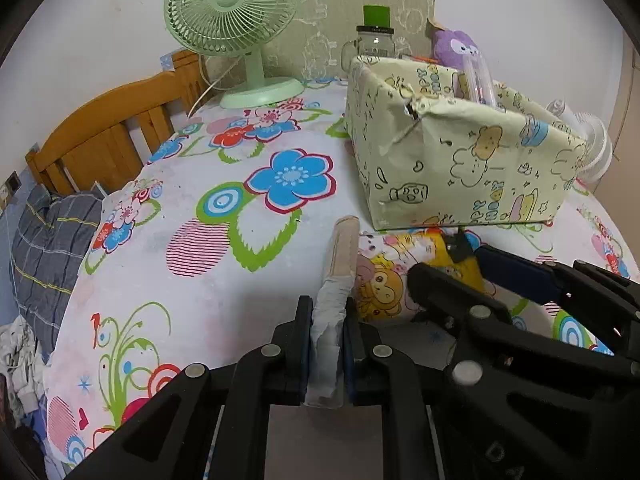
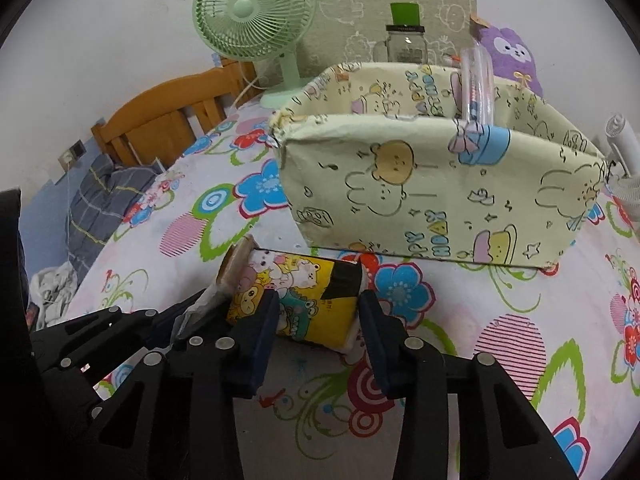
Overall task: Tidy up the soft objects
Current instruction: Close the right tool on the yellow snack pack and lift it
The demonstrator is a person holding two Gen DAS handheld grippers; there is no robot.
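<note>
A soft tissue pack (image 2: 304,300) with yellow cartoon print lies on the floral bedsheet in front of a cream cartoon-print fabric box (image 2: 440,184). My right gripper (image 2: 318,316) has its fingers on both sides of the pack and grips it. My left gripper (image 1: 327,344) is shut on a pale flat sealed end flap (image 1: 336,288) at the pack's left side; the pack also shows in the left wrist view (image 1: 384,280). The box (image 1: 460,152) stands just behind, holding a clear tube (image 2: 476,88).
A green desk fan (image 2: 256,20) stands at the back left. A glass jar with a green lid (image 2: 406,40) and a purple plush toy (image 2: 512,56) sit behind the box. A wooden headboard (image 1: 108,132) and grey plaid pillow (image 1: 52,240) lie left. A white fan (image 2: 620,160) stands right.
</note>
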